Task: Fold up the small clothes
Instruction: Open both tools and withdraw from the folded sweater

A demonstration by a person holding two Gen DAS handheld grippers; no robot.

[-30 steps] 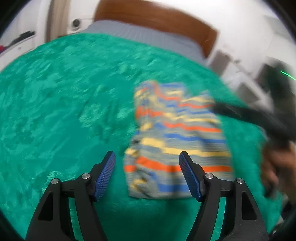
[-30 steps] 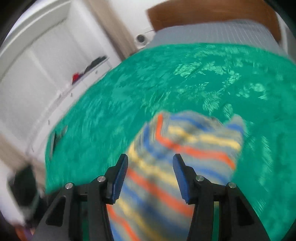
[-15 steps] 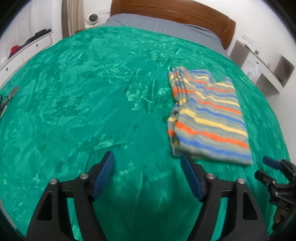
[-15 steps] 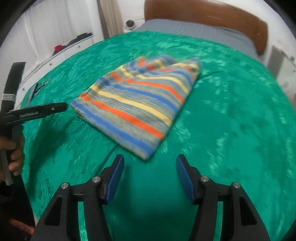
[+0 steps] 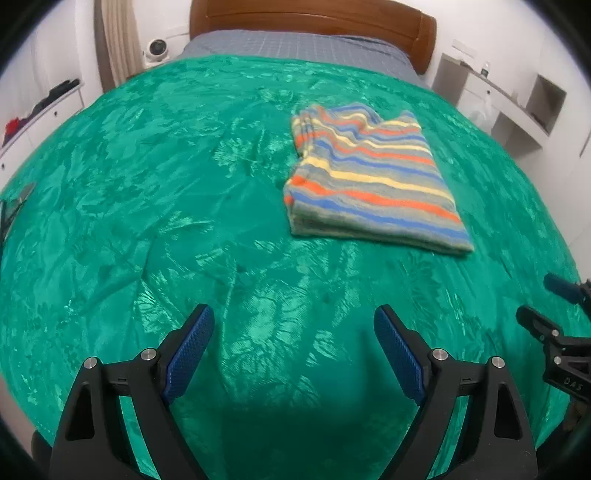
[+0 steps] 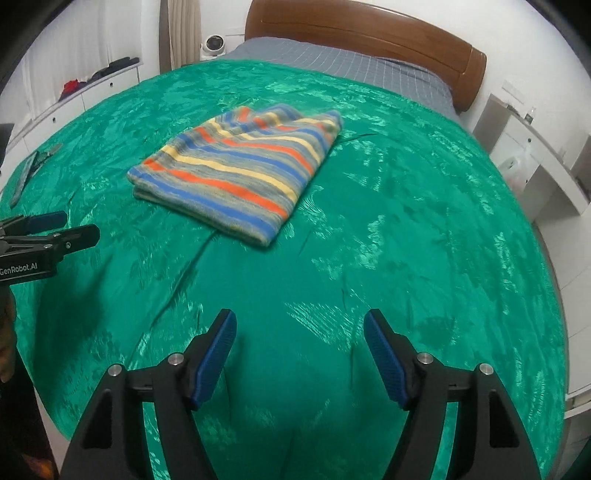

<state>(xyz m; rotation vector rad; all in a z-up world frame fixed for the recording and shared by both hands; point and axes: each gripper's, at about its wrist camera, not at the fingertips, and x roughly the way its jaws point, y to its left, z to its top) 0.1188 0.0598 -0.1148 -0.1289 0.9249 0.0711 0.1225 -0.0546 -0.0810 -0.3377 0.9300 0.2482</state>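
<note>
Well beyond both opening, empty jaws, folded striped garment on green bedspread

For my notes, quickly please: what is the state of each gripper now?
Left gripper: opening, holding nothing.
Right gripper: opening, holding nothing.

You are in a bedroom of a home. A wide bed fills the view, covered with a shiny green blanket, and a grey sheet shows near the wooden headboard. On one side you see white drawers with clothes on top, on the other a white bedside shelf. A curtain hangs in the corner.
</note>
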